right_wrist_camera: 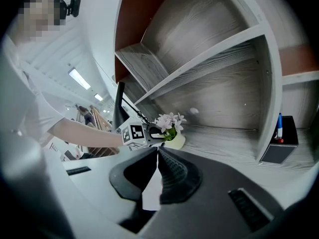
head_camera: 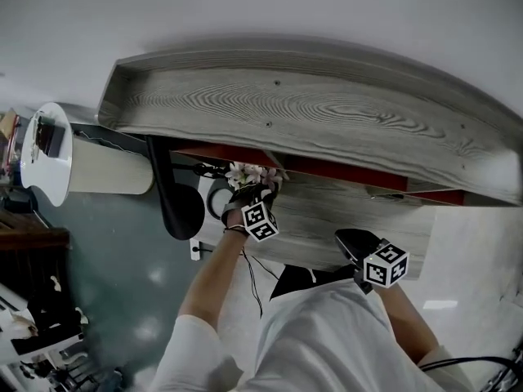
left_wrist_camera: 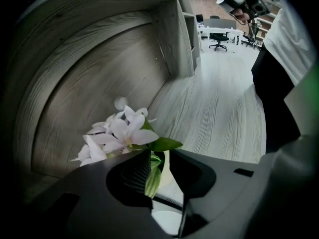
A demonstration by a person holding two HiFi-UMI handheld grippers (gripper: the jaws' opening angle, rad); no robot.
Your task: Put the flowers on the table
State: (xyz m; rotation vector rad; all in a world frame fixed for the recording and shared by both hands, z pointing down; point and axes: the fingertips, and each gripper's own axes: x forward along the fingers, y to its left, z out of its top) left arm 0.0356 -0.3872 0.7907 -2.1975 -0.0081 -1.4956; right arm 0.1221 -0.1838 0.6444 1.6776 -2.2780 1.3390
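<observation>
Left gripper view: left gripper (left_wrist_camera: 160, 158) open around leaf of flowers (left_wrist_camera: 119, 133), no pinch. Likely light, soft, fragile; best gripped at pot (right_wrist_camera: 175, 142) beneath flowers. Right gripper (right_wrist_camera: 156, 152): closed, empty.

- A grey wooden shelf unit (head_camera: 310, 104) fills the upper part of the head view; its back panel (right_wrist_camera: 144, 14) is red.
- A small black box (right_wrist_camera: 279, 146) stands just beside an upright partition of the shelf unit, with a blue pen (right_wrist_camera: 280, 126) upright in it.
- A black pole (right_wrist_camera: 119, 103) rises at the left end of the shelf unit.
- A black office chair (left_wrist_camera: 218, 38) stands far behind, near white desks (left_wrist_camera: 219, 30).
</observation>
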